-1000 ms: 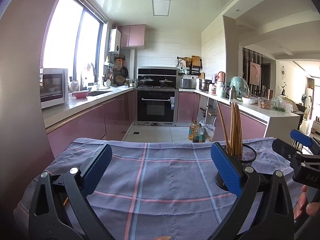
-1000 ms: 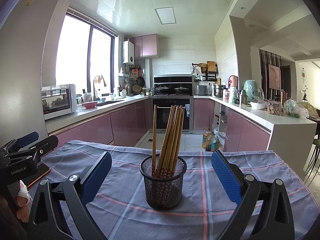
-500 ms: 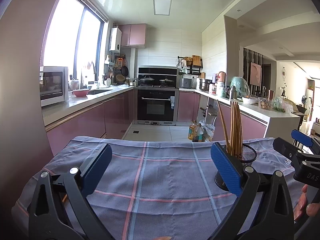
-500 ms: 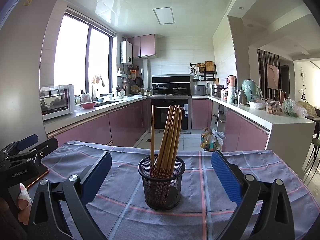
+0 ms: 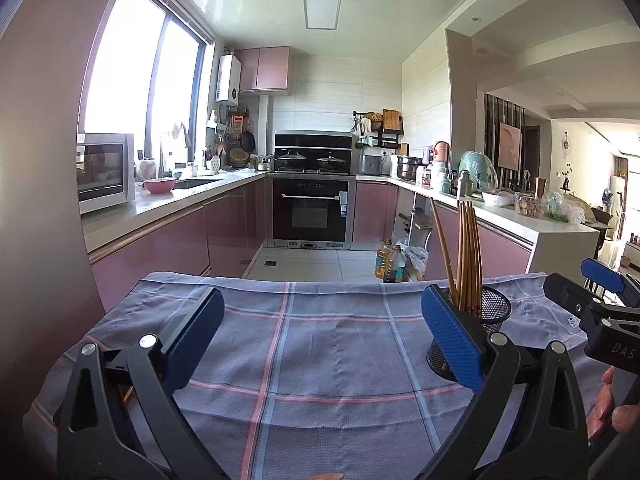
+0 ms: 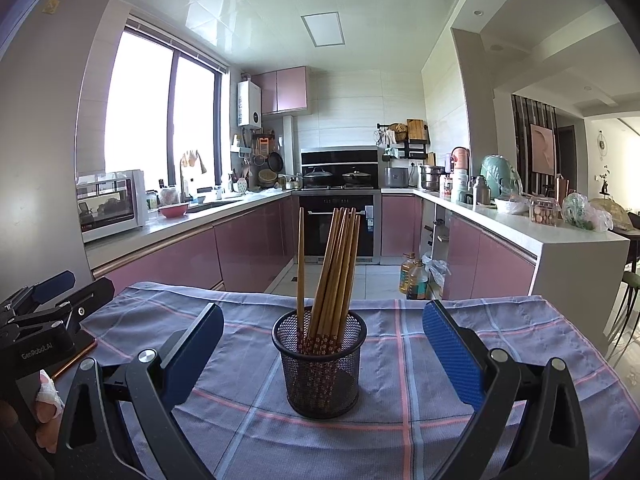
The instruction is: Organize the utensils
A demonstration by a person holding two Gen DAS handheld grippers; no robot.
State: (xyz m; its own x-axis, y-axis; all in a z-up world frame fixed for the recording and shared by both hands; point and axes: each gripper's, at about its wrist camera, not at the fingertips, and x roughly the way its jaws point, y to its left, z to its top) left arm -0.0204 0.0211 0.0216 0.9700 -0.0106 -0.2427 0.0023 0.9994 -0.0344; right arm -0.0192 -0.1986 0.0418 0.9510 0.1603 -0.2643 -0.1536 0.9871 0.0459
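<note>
Both grippers face a table [image 6: 500, 364] covered by a checked cloth [image 5: 320, 344]. We hold the right gripper [image 6: 324, 344] with its fingers spread wide and nothing between them; the mesh holder [image 6: 320, 364] stands upright on the cloth directly ahead, centred in the gap but touched by neither finger. The chopsticks [image 6: 334, 268] sit inside it, most leaning together to one side, one standing apart and nearly vertical. We judge that the tall, narrow holder keeps them bundled and upright, which is the tidy state the task asks for, so little appears left to do.

We hold the left gripper [image 5: 320, 336] released as well, over bare cloth; from its view the holder lies to the right, partly hidden behind its right finger. The spread of both grippers suggests that we are standing off rather than approaching a grasp. No loose utensil is visible on the cloth in either view.
</note>
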